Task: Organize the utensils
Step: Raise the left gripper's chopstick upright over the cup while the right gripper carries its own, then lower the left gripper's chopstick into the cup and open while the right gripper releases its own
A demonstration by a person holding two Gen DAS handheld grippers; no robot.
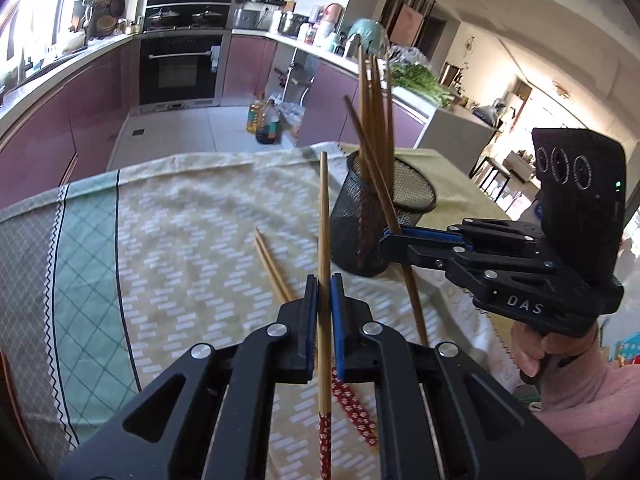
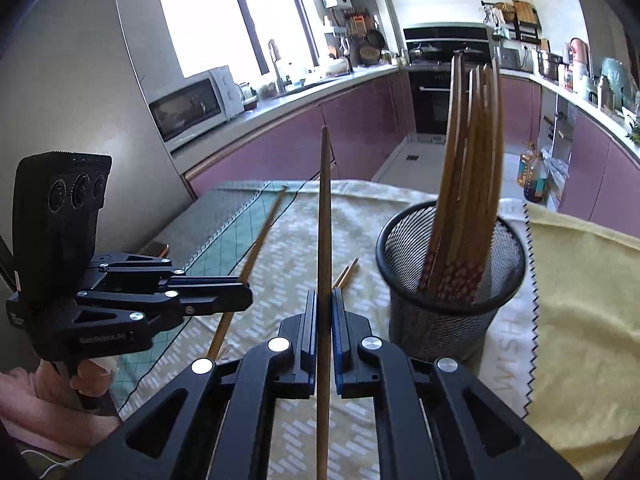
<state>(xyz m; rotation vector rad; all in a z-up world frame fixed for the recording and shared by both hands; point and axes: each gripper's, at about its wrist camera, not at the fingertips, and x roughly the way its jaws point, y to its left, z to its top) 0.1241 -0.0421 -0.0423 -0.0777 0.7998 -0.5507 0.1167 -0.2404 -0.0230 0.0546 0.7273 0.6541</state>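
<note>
Two grippers each pinch one chopstick: left gripper centre frame, right gripper likewise, tips raised, likely headed for the mesh cup holding chopsticks at right; one pair lies on the cloth.

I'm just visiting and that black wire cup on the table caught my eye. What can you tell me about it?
The black mesh cup is a round holder of fine metal-looking mesh with a solid rolled rim, open at the top. It stands upright on the patterned tablecloth, beside its yellow part. A bundle of wooden chopsticks stands inside, leaning against the rim, their red flower-patterned ends down at the bottom, showing through the mesh. Neither pair of jaws touches it.
</note>
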